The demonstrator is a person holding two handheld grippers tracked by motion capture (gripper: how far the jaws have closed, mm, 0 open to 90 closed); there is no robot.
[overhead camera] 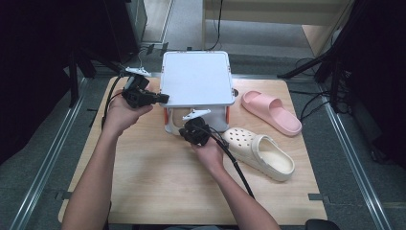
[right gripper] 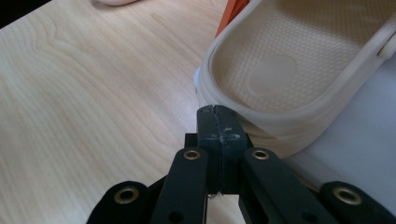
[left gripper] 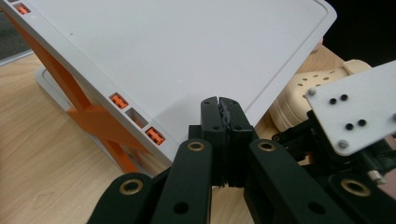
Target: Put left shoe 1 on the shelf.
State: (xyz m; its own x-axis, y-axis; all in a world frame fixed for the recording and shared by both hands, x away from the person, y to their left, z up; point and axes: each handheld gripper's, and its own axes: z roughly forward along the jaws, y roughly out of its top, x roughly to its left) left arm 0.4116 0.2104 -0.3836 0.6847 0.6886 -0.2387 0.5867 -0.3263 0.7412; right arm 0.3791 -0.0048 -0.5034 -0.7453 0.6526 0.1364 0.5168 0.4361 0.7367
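- Clog [right gripper: 280,70] on the rack's white base, heel end jutting toward the table [right gripper: 93,93], beside an orange post; probably parked there for storage.
- Right gripper [right gripper: 218,112] closed, empty, tips at the clog's heel rim, seemingly to nudge it deeper.
- Left gripper [overhead camera: 163,98] closed, empty, at the rack's [overhead camera: 196,79] top edge, likely steadying it.
- Top shelf bare.
- Second clog [overhead camera: 261,153] and pink slide [overhead camera: 270,111] on the table, unshelved.
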